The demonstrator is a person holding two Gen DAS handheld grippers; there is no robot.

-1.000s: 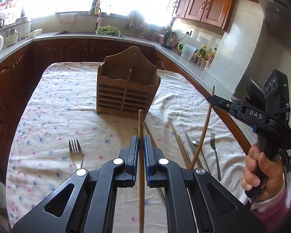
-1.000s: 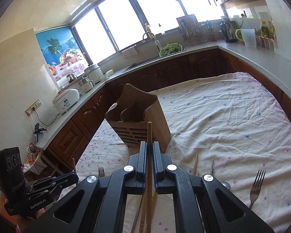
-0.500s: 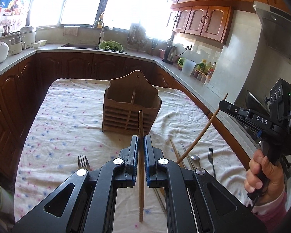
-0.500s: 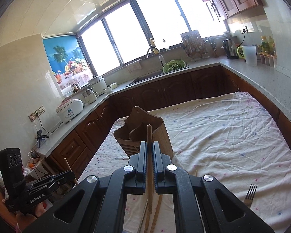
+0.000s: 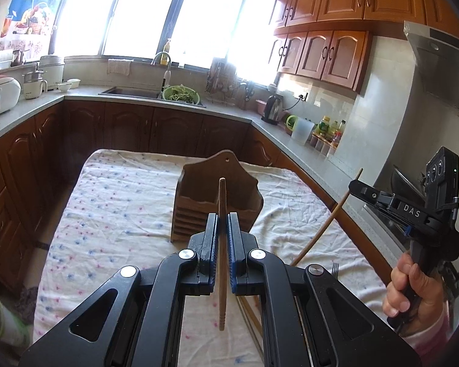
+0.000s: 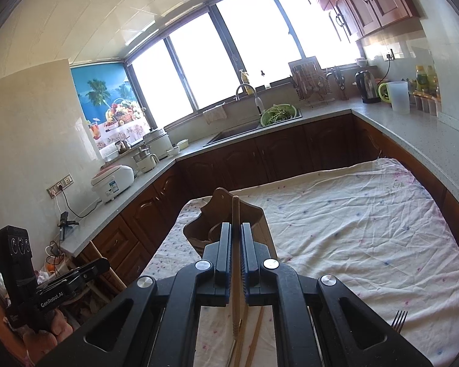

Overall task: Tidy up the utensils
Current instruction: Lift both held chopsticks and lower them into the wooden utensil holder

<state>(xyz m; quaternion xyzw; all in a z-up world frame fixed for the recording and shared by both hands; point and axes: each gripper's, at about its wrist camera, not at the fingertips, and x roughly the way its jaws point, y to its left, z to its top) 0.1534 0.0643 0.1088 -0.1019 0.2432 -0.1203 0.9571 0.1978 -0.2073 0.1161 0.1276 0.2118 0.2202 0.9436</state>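
Note:
My left gripper (image 5: 221,223) is shut on a wooden chopstick (image 5: 222,195) held up above the table, its tip in line with the wooden utensil holder (image 5: 195,211). My right gripper (image 6: 236,232) is shut on another wooden chopstick (image 6: 235,211), raised to the right of the holder (image 6: 208,229). It also shows in the left wrist view (image 5: 356,188), with its chopstick (image 5: 324,226) slanting down. More chopsticks (image 6: 255,336) and a fork (image 6: 398,321) lie on the cloth below.
The table carries a white dotted cloth (image 5: 119,202). Dark wood cabinets and a grey counter (image 5: 85,94) ring it, with a sink, a kettle (image 5: 272,110) and a rice cooker (image 6: 113,182). A stove hood (image 5: 440,64) hangs at right.
Both grippers have risen and drawn back from the table with their chopsticks. The holder looks smaller and farther, and the loose cutlery has dropped toward the bottom of the views.

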